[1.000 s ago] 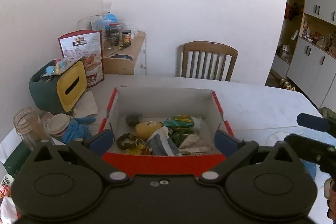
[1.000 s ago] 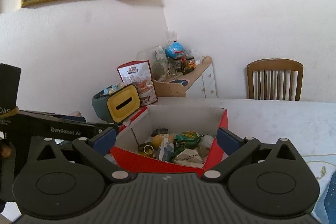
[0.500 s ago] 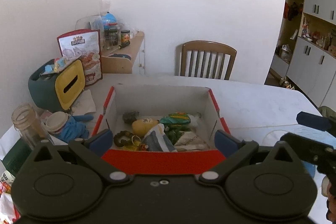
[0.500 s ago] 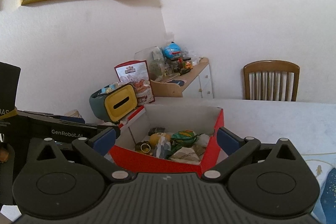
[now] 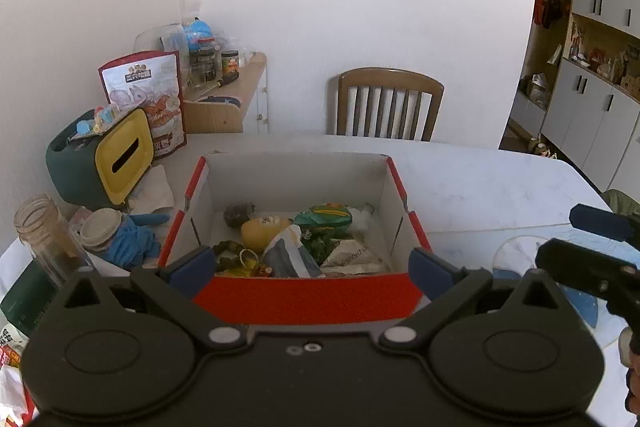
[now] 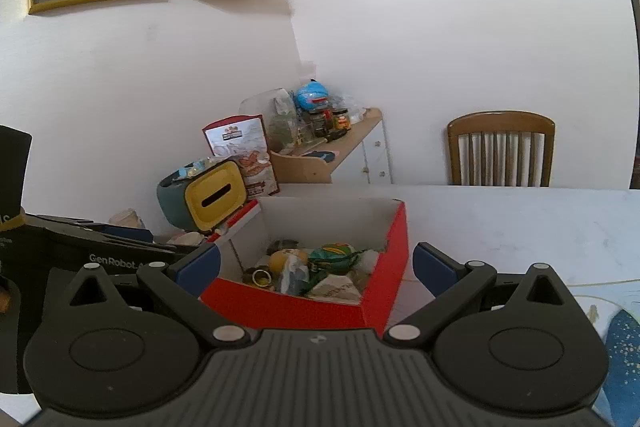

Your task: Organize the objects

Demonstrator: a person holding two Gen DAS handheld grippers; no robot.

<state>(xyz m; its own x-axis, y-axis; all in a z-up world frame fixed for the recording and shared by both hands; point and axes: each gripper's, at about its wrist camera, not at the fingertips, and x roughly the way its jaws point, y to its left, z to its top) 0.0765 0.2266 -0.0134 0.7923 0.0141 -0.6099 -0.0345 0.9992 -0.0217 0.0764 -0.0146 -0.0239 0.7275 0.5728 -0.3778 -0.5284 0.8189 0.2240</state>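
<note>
A red cardboard box [image 5: 304, 297] with a white inside stands on the white table, holding several small items: a yellow toy [image 5: 262, 229], a green packet [image 5: 324, 215], a grey pouch [image 5: 286, 257]. My left gripper [image 5: 310, 263] hovers open just before the box's near wall, nothing between its blue fingers. My right gripper [image 6: 316, 263] is open too, empty, facing the same box [image 6: 304, 305] from its right corner. The right gripper also shows at the right edge of the left wrist view.
Left of the box stand a green and yellow tissue holder [image 5: 100, 159], a glass jar [image 5: 44, 231], a blue glove [image 5: 134, 241] and a snack bag [image 5: 146, 95]. A wooden chair [image 5: 386, 105] is behind the table [image 5: 480, 183]. A blue mat [image 6: 622, 351] lies at the right.
Both grippers have drawn back slightly and risen, so the box sits a little farther and lower in the views. Both stay open and empty.
</note>
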